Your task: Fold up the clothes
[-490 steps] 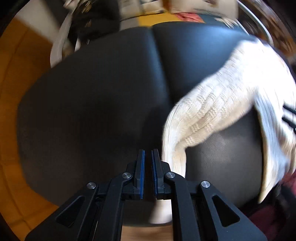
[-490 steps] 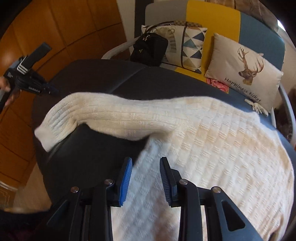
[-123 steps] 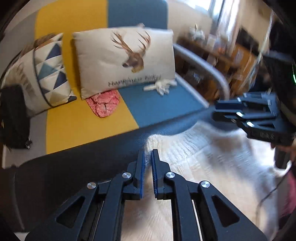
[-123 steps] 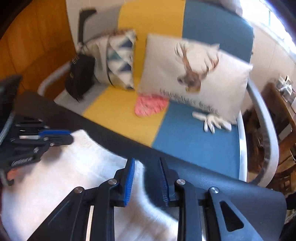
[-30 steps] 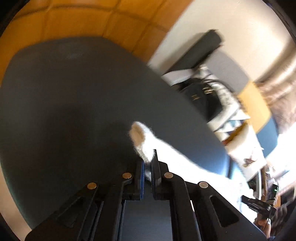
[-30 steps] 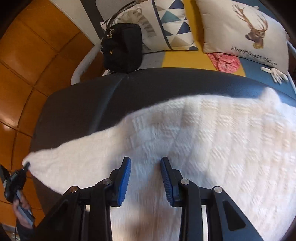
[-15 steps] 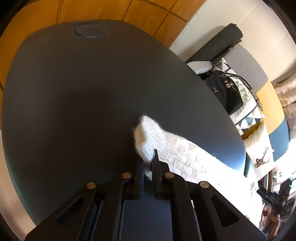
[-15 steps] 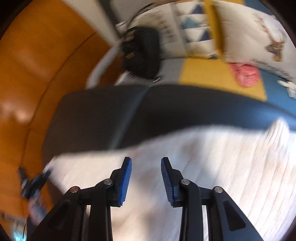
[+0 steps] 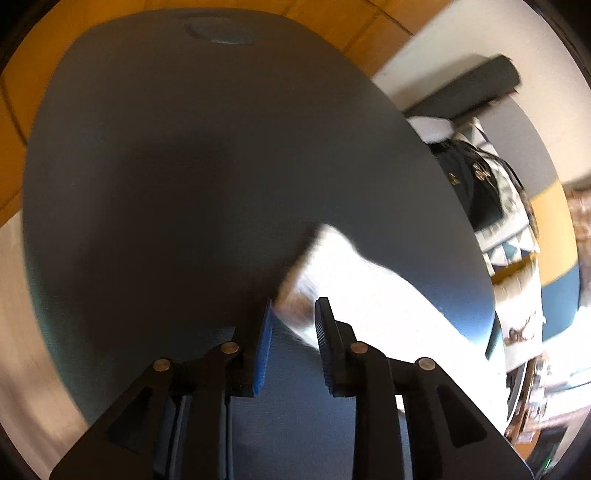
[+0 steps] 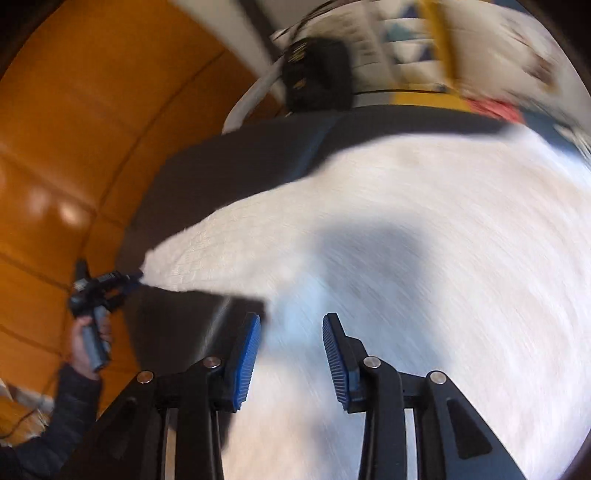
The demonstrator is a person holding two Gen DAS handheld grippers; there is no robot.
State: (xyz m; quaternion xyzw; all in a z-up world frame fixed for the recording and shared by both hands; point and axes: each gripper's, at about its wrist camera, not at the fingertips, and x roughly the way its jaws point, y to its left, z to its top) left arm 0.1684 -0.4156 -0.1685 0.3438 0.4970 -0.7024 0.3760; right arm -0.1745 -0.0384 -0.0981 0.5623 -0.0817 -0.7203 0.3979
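A cream knitted sweater (image 10: 424,258) lies spread on a black padded table (image 10: 240,162). One sleeve (image 9: 354,280) stretches out to the left, and its cuff reaches between the tips of my left gripper (image 9: 295,304). Those jaws are opening and the pads stand off the cuff. The right wrist view shows the same left gripper (image 10: 136,278) at the sleeve's end, held by a hand (image 10: 85,343). My right gripper (image 10: 292,319) hovers over the sweater's body near the armpit. It is open, its jaws widening slightly, and nothing is between them. Both views are blurred.
A black bag (image 10: 317,81) and patterned cushions (image 10: 399,33) sit on a sofa behind the table. Orange wooden floor (image 10: 74,129) surrounds the table's left edge. The bare black tabletop (image 9: 184,166) extends beyond the sleeve's end.
My left jaws have parted from the sleeve cuff they were pinching, and the gripper has sunk closer to the table. The right gripper has swung left across the sweater, still open.
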